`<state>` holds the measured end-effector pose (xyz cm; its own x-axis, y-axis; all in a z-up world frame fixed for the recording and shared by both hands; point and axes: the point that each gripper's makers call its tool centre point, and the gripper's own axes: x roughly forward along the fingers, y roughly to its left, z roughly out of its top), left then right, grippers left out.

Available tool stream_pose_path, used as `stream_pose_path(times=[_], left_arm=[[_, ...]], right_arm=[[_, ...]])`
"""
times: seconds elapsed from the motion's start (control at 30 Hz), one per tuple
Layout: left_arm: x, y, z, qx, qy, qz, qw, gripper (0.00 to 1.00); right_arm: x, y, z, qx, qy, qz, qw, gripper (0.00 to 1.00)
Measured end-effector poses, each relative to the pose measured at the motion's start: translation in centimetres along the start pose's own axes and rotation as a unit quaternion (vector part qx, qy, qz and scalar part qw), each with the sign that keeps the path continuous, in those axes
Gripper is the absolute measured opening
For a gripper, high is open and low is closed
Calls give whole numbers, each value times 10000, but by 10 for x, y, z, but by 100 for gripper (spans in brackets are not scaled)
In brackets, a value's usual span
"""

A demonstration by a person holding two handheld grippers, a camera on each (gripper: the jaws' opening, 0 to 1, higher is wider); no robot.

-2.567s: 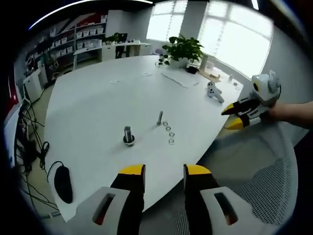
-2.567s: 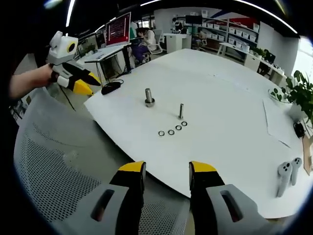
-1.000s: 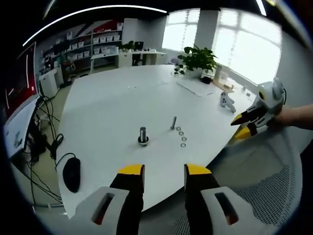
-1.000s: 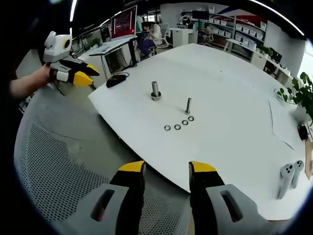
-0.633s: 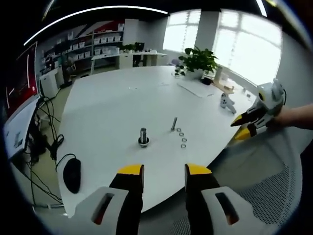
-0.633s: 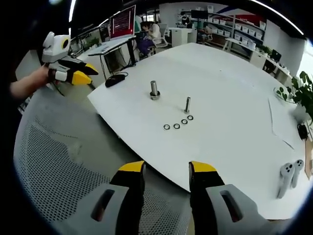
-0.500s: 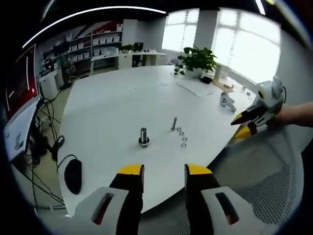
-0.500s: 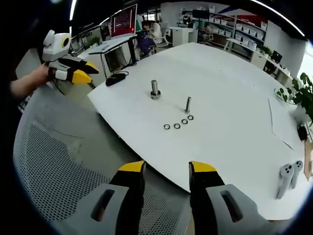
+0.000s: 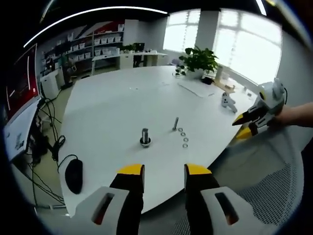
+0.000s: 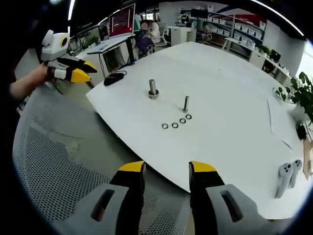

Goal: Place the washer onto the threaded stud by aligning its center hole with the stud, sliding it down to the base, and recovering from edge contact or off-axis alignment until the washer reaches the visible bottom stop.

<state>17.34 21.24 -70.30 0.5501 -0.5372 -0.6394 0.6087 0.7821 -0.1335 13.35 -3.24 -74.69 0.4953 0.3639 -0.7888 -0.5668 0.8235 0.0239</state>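
Several small metal washers (image 9: pixel 184 139) (image 10: pixel 174 125) lie in a short row on the white table (image 9: pixel 112 103) (image 10: pixel 230 107). A thin threaded stud (image 9: pixel 175 123) (image 10: pixel 186 104) stands upright at one end of the row. A thicker bolt (image 9: pixel 145 137) (image 10: pixel 152 89) stands on its wide base beside it. My left gripper (image 9: pixel 164 171) (image 10: pixel 84 71) is open and empty, held off the table's edge. My right gripper (image 10: pixel 166 169) (image 9: pixel 243 126) is likewise open and empty, off the table over a chair. Both are far from the washers.
A grey mesh chair (image 10: pixel 58 166) (image 9: pixel 259 196) sits between the grippers and the table edge. A black mouse (image 9: pixel 74 175) (image 10: pixel 112 78) lies near one table corner. Two white controllers (image 9: pixel 226 102) (image 10: pixel 284 176) and a potted plant (image 9: pixel 198 58) stand on the table's far side.
Both views have drifted slightly with the hands. The stud, bolt and washers have stayed where they were, and both grippers have stayed open.
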Motion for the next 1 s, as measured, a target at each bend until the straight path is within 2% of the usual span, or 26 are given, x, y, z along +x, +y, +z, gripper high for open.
stream_pose_path(times=[0.27, 0.33, 0.47, 0.53, 0.57, 0.63, 0.73, 0.8, 1.0], left_arm=[[-1, 2, 0, -52, -11, 0, 10000, 31], [-1, 1, -2, -65, 26, 0, 10000, 32], [-1, 0, 0, 46, 1, 35, 10000, 31], [-2, 2, 1, 6, -27, 40, 10000, 32], [-2, 3, 1, -25, -32, 36, 10000, 32], [-2, 3, 1, -52, -54, 29, 10000, 32], [-4, 6, 1, 50, -64, 117, 9999, 31], [-4, 5, 1, 35, -93, 118, 9999, 31], [-4, 5, 0, 42, -67, 94, 9999, 32]], right_arm=[[2, 6, 1, 45, 19, 150, 9999, 38], [0, 2, 3, 0, -34, 43, 10000, 38], [-3, -4, 6, 191, -145, -57, 9997, 38], [-4, -5, 10, 93, -198, -109, 9997, 37], [-5, -7, 17, -123, -342, -182, 9992, 37], [-9, -7, 25, -101, -481, -232, 9985, 37], [-7, -7, 23, -153, -393, -231, 9988, 37], [-3, -3, 15, -228, -172, -109, 9995, 38], [-4, -7, 28, -638, -179, -199, 9976, 37]])
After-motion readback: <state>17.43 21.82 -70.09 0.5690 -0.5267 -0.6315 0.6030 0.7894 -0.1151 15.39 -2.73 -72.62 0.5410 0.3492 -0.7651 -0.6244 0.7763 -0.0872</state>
